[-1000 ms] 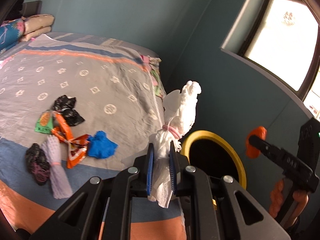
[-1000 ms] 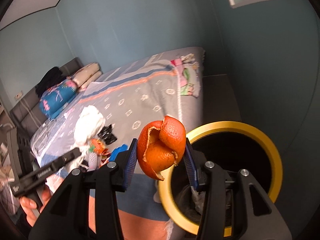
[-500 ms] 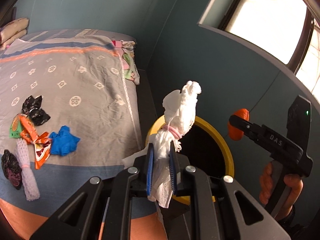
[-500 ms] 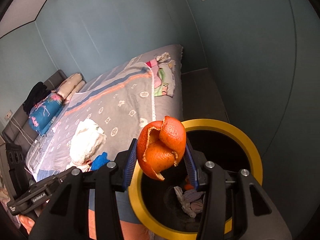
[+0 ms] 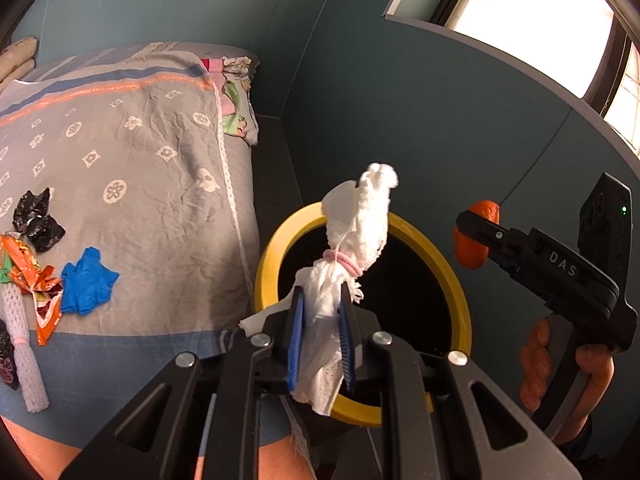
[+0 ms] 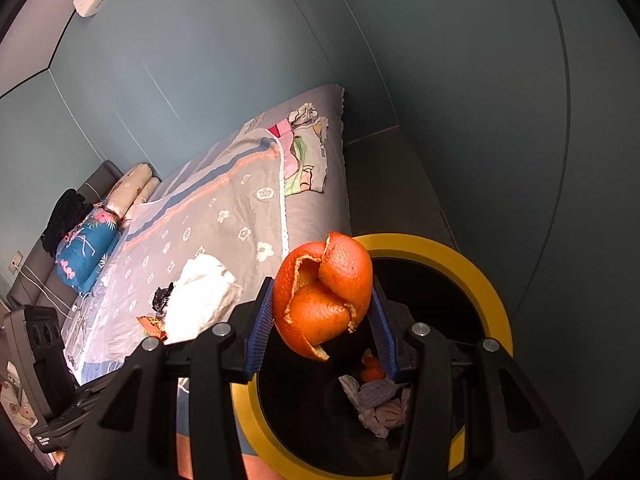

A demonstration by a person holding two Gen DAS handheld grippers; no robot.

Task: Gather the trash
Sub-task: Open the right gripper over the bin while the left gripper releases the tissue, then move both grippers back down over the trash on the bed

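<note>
The left gripper [image 5: 322, 336] squeezes a white tissue bundle [image 5: 352, 248] between its blue pads [image 5: 297, 336]. A pink band [image 5: 342, 258] is tied around the middle of the bundle. The bundle sticks up in front of the bin [image 5: 460, 292], which is black inside with a yellow rim. The bin stands on the floor just beside the bed [image 5: 132, 184]. The right gripper [image 6: 322, 328] is closed tight on an orange peel [image 6: 324, 292]. The peel hangs over the open mouth of the bin [image 6: 472, 264]. From the left camera, the right gripper [image 5: 480, 236] reaches in from the right side, over the far edge of the bin, with the person's hand [image 5: 560, 368] around its handle. Down in the bin lie some crumpled tissues [image 6: 376, 400] and a small orange bit [image 6: 372, 372]. More trash lies on the gray bed cover: a blue crumpled glove [image 5: 86, 282], two black scrunched bits [image 5: 36, 220], an orange wrapper [image 5: 36, 284] and a white foam net [image 5: 22, 344]. The glove is just beside the wrapper, and the net touches the wrapper's lower end. Pillows [image 6: 108, 212] sit at the far end of the bed. A bright window [image 5: 540, 12] is high on the blue wall.
</note>
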